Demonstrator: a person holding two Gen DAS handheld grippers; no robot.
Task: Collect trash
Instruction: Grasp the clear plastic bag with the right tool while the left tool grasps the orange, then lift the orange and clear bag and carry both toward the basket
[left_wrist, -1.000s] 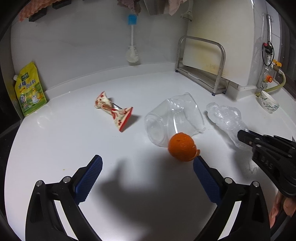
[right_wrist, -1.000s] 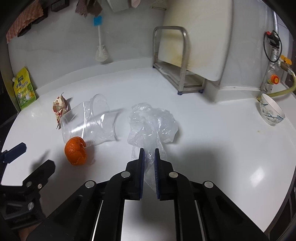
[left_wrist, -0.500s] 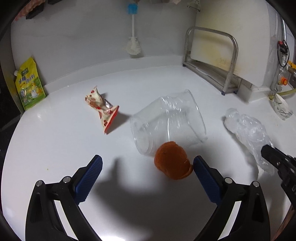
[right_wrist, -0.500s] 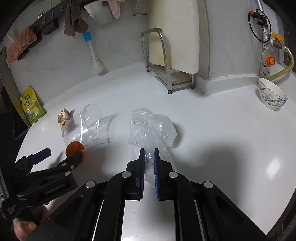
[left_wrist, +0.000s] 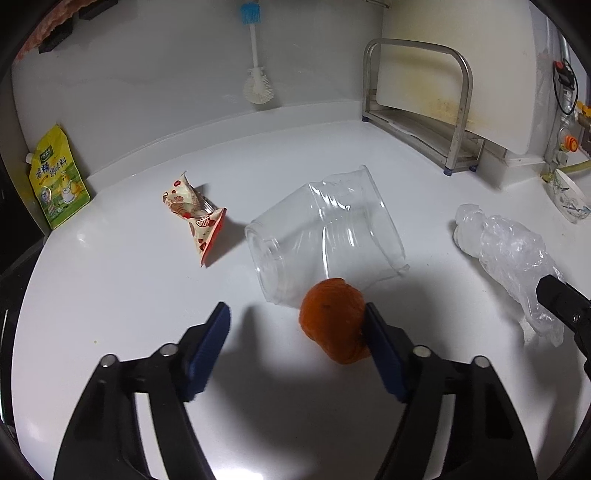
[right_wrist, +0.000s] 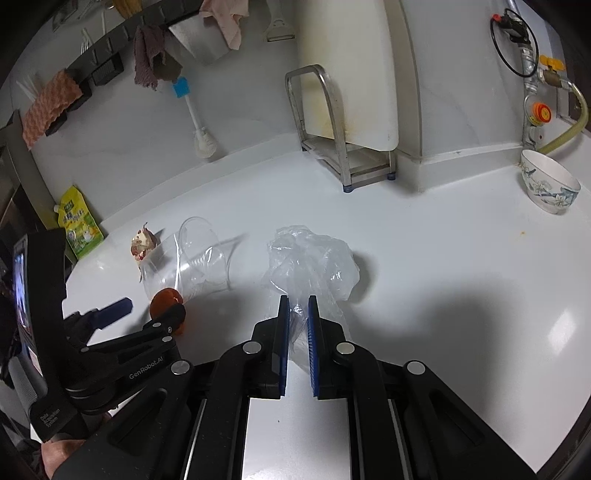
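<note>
A: Orange peel (left_wrist: 334, 325) lies on the white surface (left_wrist: 110, 295), touching the rim of a clear cup (left_wrist: 325, 236) that is tipped on its side.

B: And the left gripper (left_wrist: 295, 325)?

A: Its jaws have just been closing around the peel. The right pad touches it; the left pad stands apart, so the peel is between them but not yet pinched.

B: The right gripper (right_wrist: 297, 310)?

A: Pressed nearly together, pinching the tail of a clear plastic bag (right_wrist: 310, 258). The rest of the bag sits on the surface ahead of it.

B: Other trash?

A: One crumpled wrapper (left_wrist: 195, 218) beyond the cup, near a yellow pouch (left_wrist: 57, 177) against the wall. A bowl (right_wrist: 548, 182) stands far right.
</note>
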